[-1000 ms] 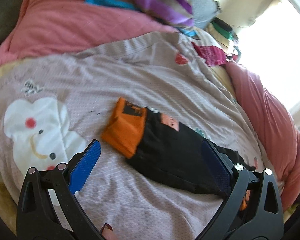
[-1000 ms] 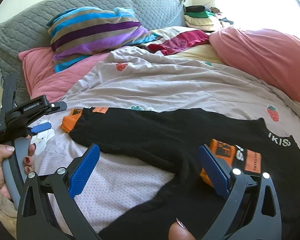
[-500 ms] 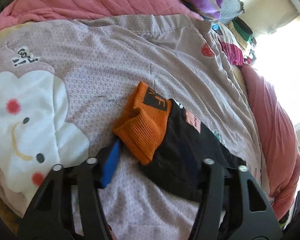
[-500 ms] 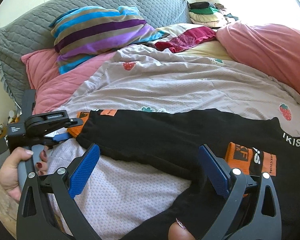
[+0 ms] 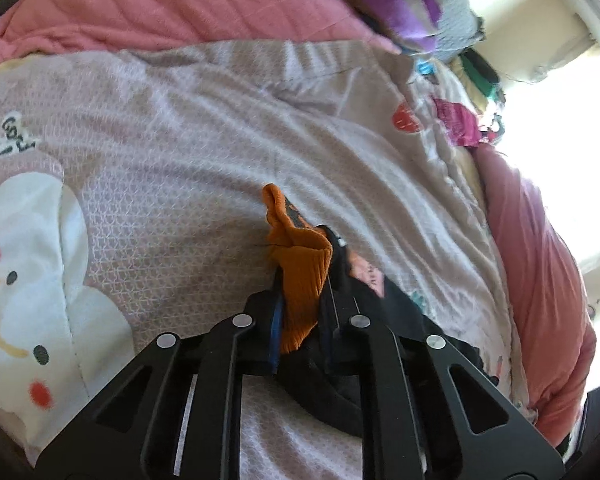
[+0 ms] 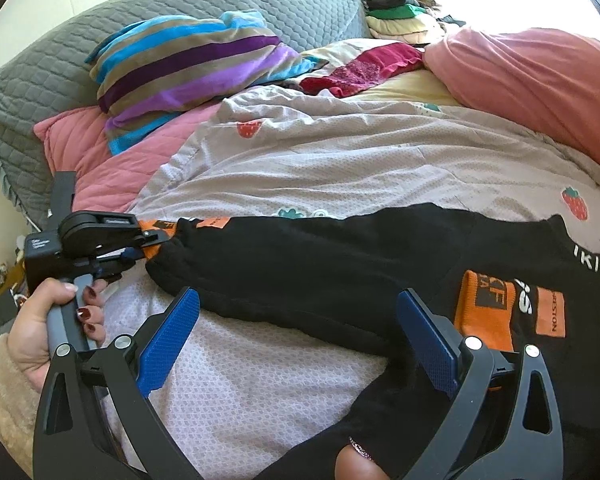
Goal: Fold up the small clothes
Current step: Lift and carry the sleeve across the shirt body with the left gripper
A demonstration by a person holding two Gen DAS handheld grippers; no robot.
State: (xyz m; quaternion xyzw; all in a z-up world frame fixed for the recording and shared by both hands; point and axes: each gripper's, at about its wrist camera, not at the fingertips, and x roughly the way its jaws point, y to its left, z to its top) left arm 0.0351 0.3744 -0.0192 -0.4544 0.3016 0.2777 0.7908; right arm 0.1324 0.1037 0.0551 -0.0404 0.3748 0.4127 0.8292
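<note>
A black top point(image 6: 340, 264) with orange cuffs lies spread across the pale bedspread point(image 6: 340, 160). My left gripper point(image 5: 304, 300) has its jaws closing on the orange cuff point(image 5: 296, 248) of the left sleeve, and the pads press the fabric, which bunches up between them. The right wrist view shows that gripper point(image 6: 140, 248) at the sleeve end, held by a hand point(image 6: 40, 328). My right gripper point(image 6: 298, 294) stands open just above the black sleeve with nothing gripped. The other orange cuff point(image 6: 484, 312) lies on the top beside its right finger.
A striped pillow point(image 6: 188, 64) leans on a grey quilted cushion point(image 6: 40, 80) at the head of the bed. A pink duvet point(image 6: 540, 80) bulges at the right, with a red garment point(image 6: 364, 68) and a stack of folded clothes point(image 6: 400, 16) behind.
My left gripper moved forward and down to the sleeve end and shut on the orange cuff, which now bunches upright. The right gripper stayed open and nearly still.
</note>
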